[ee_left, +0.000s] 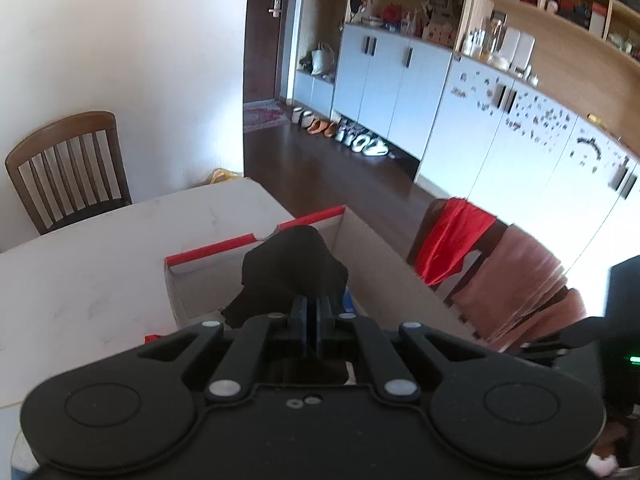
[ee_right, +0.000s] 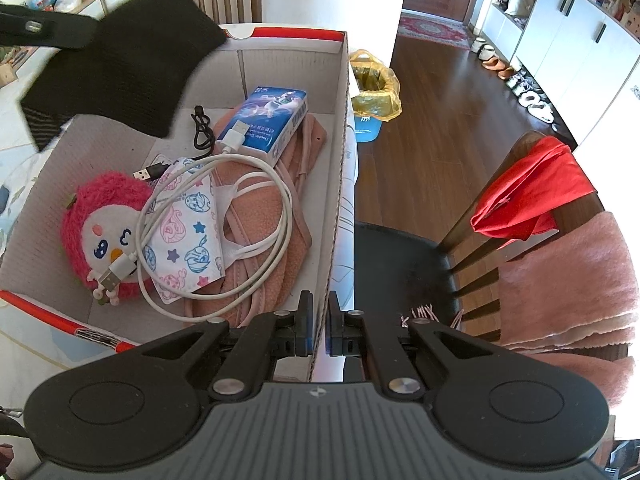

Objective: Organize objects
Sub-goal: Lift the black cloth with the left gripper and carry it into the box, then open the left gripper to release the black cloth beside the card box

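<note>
Right tongs (ee_right: 319, 322): nearest of all, closed astride the right-hand wall of the cardboard box (ee_right: 338, 168), one finger inside and one outside, pinching the wall.
Left tongs (ee_left: 311, 310): pressed together on a black knitted cloth (ee_left: 294, 270), held up over the box's open top.
Black knitted cloth, from the right side: hangs from the left tongs (ee_right: 30, 26) above the far left corner of the box, off the contents below.
Cardboard box: open, red-trimmed rim, standing on the white desk (ee_left: 100, 264) at its right edge.
Box contents: a pink plush toy (ee_right: 102, 232) with a white face at the near left; a patterned face mask (ee_right: 186, 226) just beside it; a white USB cable (ee_right: 248, 176) coiled over the mask and a pink fleece garment (ee_right: 276, 248); a blue tissue pack (ee_right: 274, 118) farther back, under the cable's plug; a black cable (ee_right: 200, 130) by the back wall.
Beside the desk: a wooden chair (ee_right: 404, 264) with a red cloth (ee_right: 532, 192) and a pink blanket (ee_right: 572, 276) draped over its back.
Floor beyond: a bin (ee_right: 374, 92) lined with a yellow bag.
Far side of desk: another wooden chair (ee_left: 66, 168) against the white wall.
</note>
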